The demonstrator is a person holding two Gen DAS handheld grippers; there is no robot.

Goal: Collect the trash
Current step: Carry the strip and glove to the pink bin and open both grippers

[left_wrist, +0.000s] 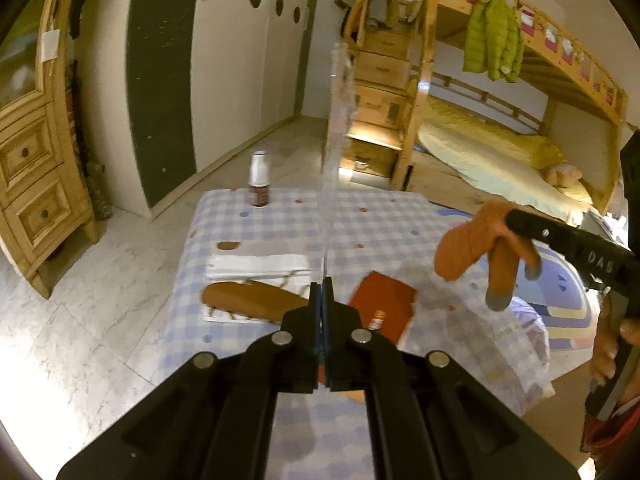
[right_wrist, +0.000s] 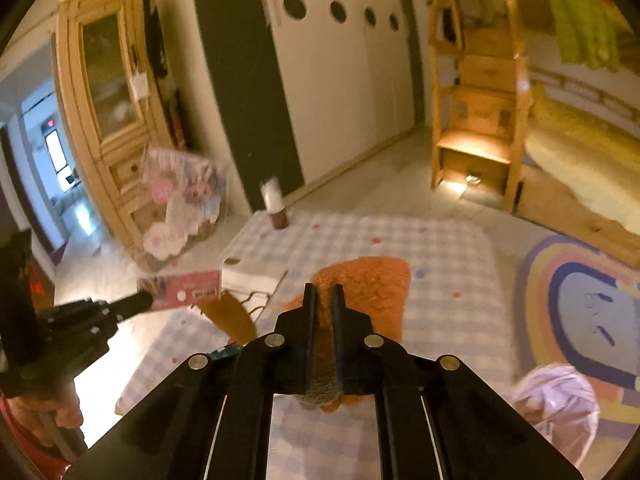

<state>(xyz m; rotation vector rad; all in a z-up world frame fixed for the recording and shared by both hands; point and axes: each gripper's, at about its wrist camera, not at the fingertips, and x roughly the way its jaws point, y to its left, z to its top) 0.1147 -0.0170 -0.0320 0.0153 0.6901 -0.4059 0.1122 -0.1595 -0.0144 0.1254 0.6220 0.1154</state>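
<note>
My left gripper [left_wrist: 323, 284] is shut on a clear plastic wrapper [left_wrist: 338, 120] with a printed pink panel, held up above the checkered table [left_wrist: 248, 220]; seen edge-on here, it shows flat in the right wrist view [right_wrist: 184, 192]. My right gripper [right_wrist: 323, 294] is shut on an orange glove [right_wrist: 368, 284] and holds it above the table's right side. In the left wrist view the glove [left_wrist: 476, 248] hangs from the right gripper's fingers [left_wrist: 532, 226]. A small brown bottle with a white cap [left_wrist: 259, 184] stands at the table's far edge.
On the table lie a white paper bag [left_wrist: 260, 266], a brown leaf-shaped piece [left_wrist: 248, 300] and a red packet [left_wrist: 384, 300]. A crumpled white plastic bag [right_wrist: 556, 400] sits at the table's right, over a rainbow rug [right_wrist: 580, 304]. Wooden cabinet left, bunk bed right.
</note>
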